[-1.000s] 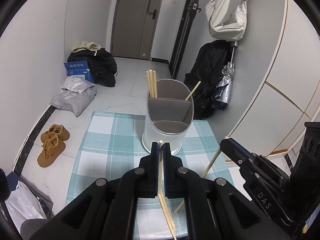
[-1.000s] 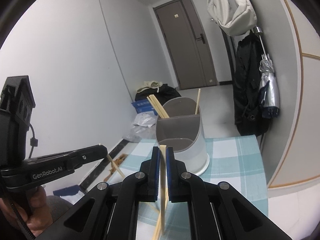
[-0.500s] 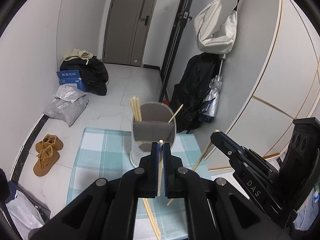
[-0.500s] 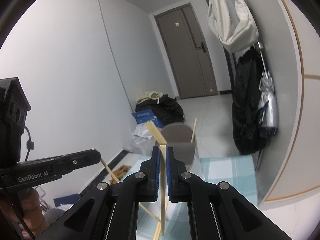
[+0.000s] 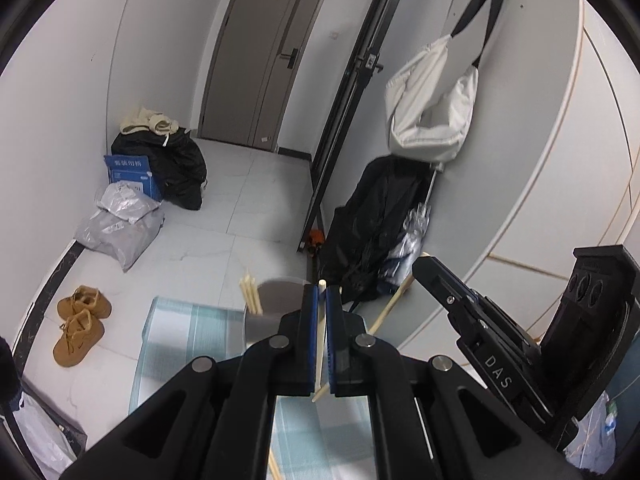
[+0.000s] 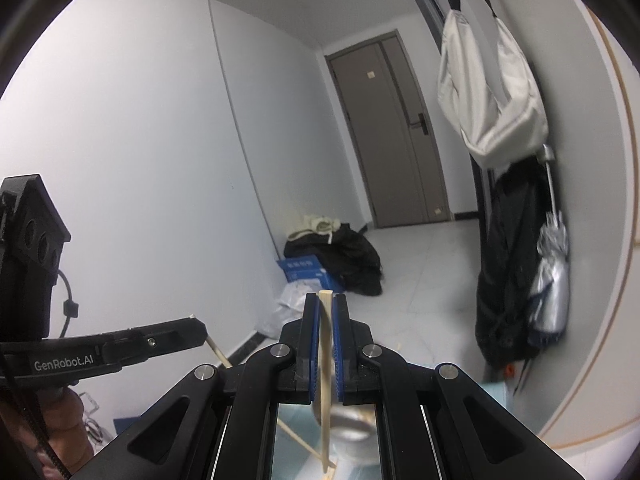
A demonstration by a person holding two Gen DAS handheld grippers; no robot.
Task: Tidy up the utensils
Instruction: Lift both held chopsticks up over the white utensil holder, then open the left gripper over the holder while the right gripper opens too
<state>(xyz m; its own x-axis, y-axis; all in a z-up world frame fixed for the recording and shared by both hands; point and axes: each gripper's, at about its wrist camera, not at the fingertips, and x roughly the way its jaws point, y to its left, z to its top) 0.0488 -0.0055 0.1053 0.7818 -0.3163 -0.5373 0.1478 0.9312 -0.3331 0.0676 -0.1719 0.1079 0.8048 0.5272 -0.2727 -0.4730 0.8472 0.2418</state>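
My left gripper (image 5: 320,300) clamped on one chopstick (image 5: 319,340), my right gripper (image 6: 327,312) pinching another chopstick (image 6: 326,380), grey utensil holder (image 5: 276,304) just ahead on the checked tablecloth (image 5: 188,328), brown shoes (image 5: 80,324) on floor left, black coat (image 5: 372,216) beyond.

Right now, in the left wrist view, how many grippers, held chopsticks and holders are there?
Grippers: 2, left gripper, right gripper
Held chopsticks: 2, left chopstick, right chopstick
Holder: 1
Total: 5
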